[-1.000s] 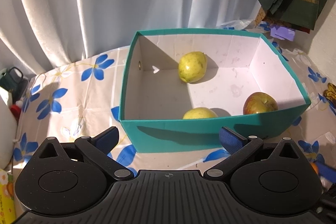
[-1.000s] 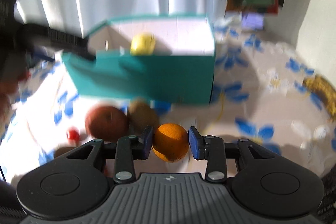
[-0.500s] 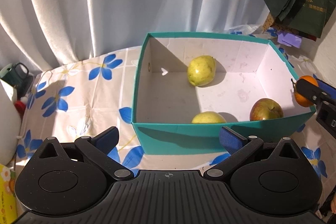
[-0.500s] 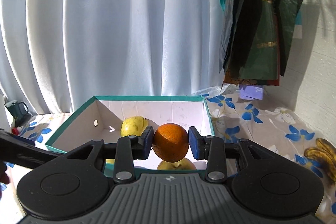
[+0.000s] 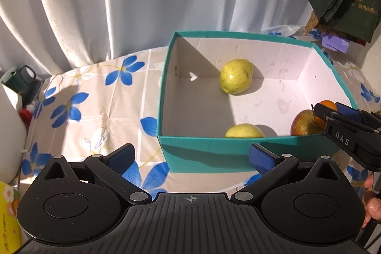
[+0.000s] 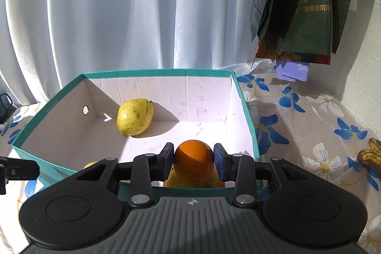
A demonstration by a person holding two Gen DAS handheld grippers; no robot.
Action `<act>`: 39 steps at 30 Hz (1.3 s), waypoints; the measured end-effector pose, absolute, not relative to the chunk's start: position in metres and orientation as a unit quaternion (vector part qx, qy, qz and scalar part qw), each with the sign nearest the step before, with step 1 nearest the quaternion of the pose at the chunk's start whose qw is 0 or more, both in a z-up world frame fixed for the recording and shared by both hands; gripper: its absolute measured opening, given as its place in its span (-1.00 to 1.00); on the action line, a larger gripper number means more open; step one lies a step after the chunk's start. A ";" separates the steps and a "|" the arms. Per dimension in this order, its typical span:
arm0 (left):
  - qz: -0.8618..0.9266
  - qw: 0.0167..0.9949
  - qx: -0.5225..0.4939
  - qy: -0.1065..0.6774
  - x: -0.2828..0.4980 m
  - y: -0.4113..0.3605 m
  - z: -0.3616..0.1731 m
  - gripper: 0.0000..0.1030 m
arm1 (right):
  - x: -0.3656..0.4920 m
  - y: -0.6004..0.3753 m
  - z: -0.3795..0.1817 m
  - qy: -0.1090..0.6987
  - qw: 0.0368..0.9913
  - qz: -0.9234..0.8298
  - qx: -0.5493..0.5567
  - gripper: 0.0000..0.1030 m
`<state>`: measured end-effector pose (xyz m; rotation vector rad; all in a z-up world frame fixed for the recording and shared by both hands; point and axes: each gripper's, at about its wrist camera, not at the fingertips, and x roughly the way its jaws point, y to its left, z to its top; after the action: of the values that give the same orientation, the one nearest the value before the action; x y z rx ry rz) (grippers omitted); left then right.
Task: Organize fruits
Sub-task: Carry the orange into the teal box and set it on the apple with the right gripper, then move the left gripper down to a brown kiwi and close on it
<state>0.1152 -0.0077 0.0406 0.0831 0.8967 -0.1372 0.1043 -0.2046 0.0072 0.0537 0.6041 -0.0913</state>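
Note:
A teal box point(image 5: 209, 155) with a white inside stands on the flowered tablecloth. It holds a yellow pear point(image 5: 235, 79) at the back, a second yellow fruit point(image 5: 244, 131) at the front wall and a red-yellow apple point(image 5: 303, 124) at the right. My right gripper point(image 6: 193, 160) is shut on an orange point(image 6: 193, 161) and holds it over the box's point(image 6: 245, 108) near right part, above the apple. It shows in the left wrist view point(image 5: 329, 112) too. My left gripper point(image 5: 190, 157) is open and empty in front of the box.
White curtains hang behind the table. Dark green bags point(image 6: 309, 4) hang at the right by the wall. Bananas point(image 6: 370, 154) lie at the right on the cloth. A dark green mug point(image 5: 22, 77) and a white container point(image 5: 9, 132) stand at the left.
My right gripper lifted the orange from the table in front of the box and carried it over the box's right part, then lower. The left gripper drew back and up a little.

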 end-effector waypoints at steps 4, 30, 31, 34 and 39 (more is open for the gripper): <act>-0.068 0.898 0.044 0.434 0.115 -0.009 0.041 1.00 | 0.110 -0.203 0.004 0.300 0.953 -0.044 0.019 -0.30; -0.067 0.912 0.046 0.402 0.089 -0.007 0.049 1.00 | 0.060 -0.203 0.038 0.245 0.967 -0.067 0.013 1.00; -0.065 0.915 0.048 0.395 0.086 -0.006 0.050 1.00 | 0.052 -0.206 0.041 0.235 0.970 -0.065 0.019 1.00; -0.075 0.917 0.054 0.387 0.079 -0.006 0.050 1.00 | 0.027 -0.214 0.048 0.210 0.975 -0.061 0.042 1.00; -0.100 0.909 0.039 0.404 0.071 -0.002 0.044 1.00 | -0.012 -0.222 0.054 0.189 0.978 -0.056 0.073 1.00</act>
<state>0.0706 -0.0024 0.0443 0.0795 0.8327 -0.2062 -0.0115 -0.2219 0.0536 0.1477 0.3802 -0.1128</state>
